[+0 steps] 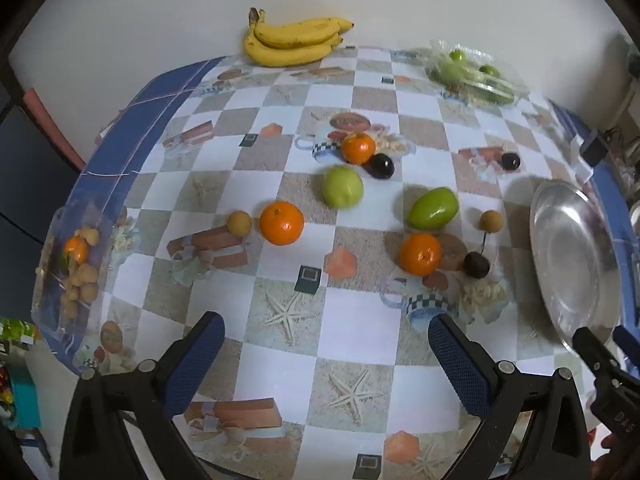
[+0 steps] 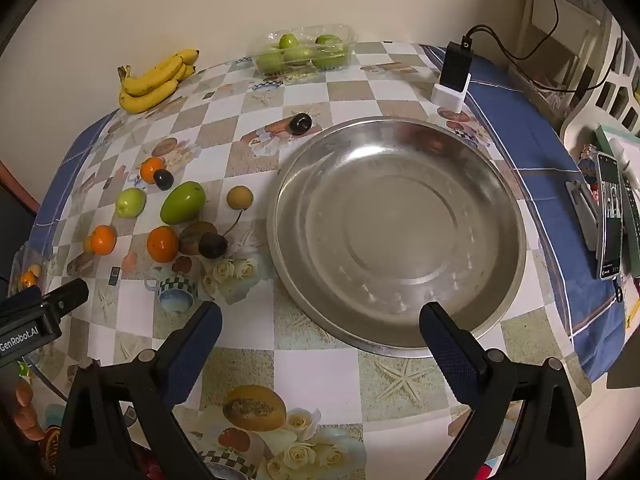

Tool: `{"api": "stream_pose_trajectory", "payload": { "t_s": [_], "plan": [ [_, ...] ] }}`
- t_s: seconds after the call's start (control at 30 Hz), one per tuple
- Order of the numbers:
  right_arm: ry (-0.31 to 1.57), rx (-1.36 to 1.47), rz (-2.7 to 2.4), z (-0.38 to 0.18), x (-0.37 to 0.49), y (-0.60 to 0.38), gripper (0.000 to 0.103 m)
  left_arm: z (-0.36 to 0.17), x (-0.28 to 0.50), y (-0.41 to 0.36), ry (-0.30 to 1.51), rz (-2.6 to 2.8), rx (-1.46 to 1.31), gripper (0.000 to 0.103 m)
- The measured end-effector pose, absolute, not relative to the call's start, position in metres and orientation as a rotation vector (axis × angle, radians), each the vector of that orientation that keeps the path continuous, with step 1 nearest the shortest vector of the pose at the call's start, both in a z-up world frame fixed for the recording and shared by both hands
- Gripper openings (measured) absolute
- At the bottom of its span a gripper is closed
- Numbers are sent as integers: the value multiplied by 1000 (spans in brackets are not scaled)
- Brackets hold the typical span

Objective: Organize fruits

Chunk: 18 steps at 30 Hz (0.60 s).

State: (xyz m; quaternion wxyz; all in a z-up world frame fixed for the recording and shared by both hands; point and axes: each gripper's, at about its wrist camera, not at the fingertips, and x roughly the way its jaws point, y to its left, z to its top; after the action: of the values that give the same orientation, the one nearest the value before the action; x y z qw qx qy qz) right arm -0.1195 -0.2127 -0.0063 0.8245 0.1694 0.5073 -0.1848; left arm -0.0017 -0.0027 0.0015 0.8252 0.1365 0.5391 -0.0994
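Seen from the left wrist, the left gripper (image 1: 326, 344) hangs over the checked tablecloth (image 1: 352, 312) with its blue-padded jaws spread wide and nothing between them. Loose fruit lies ahead of it in mid-table: three glossy oranges (image 1: 281, 223), a round pale-green apple (image 1: 343, 186), an oblong green mango (image 1: 432, 208), two small tan longans (image 1: 239, 223) and dark plums (image 1: 381, 166), one touching the far orange. A bunch of yellow, brown-flecked bananas (image 1: 292, 42) sits at the far edge against the wall, a clear tub of green fruit (image 1: 472, 74) at far right, and a clear tray (image 1: 76, 268) at the left edge holds what appear to be more longans and an orange, though the fisheye warps it. The steel dish (image 1: 576, 264) lies at right. From the right wrist, the right gripper (image 2: 320, 326) hovers at the near rim of that wide, shiny dish (image 2: 396, 224), jaws likewise parted and holding nothing. The scattered fruit lies left of the dish, one plum (image 2: 301, 123) just beyond its far rim; a black charger (image 2: 454, 74) stands behind, a phone (image 2: 610, 216) off to the right.
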Motion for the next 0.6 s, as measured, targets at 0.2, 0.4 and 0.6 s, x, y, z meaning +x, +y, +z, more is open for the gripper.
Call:
{"api": "stream_pose_trajectory", "payload": {
  "t_s": [0.2,0.4,0.6],
  "plan": [
    [1084,376,-388,-6,-120,-212,99,-1,1,2,1170,-270,212,103],
    [1088,382,-391,-6,-119,-214,99,-6,0,1,1182,-268,212,103],
    [1081,383,-393,-6,-121,-216,99,-8,1,1,1195,-272,207,103]
  ]
}}
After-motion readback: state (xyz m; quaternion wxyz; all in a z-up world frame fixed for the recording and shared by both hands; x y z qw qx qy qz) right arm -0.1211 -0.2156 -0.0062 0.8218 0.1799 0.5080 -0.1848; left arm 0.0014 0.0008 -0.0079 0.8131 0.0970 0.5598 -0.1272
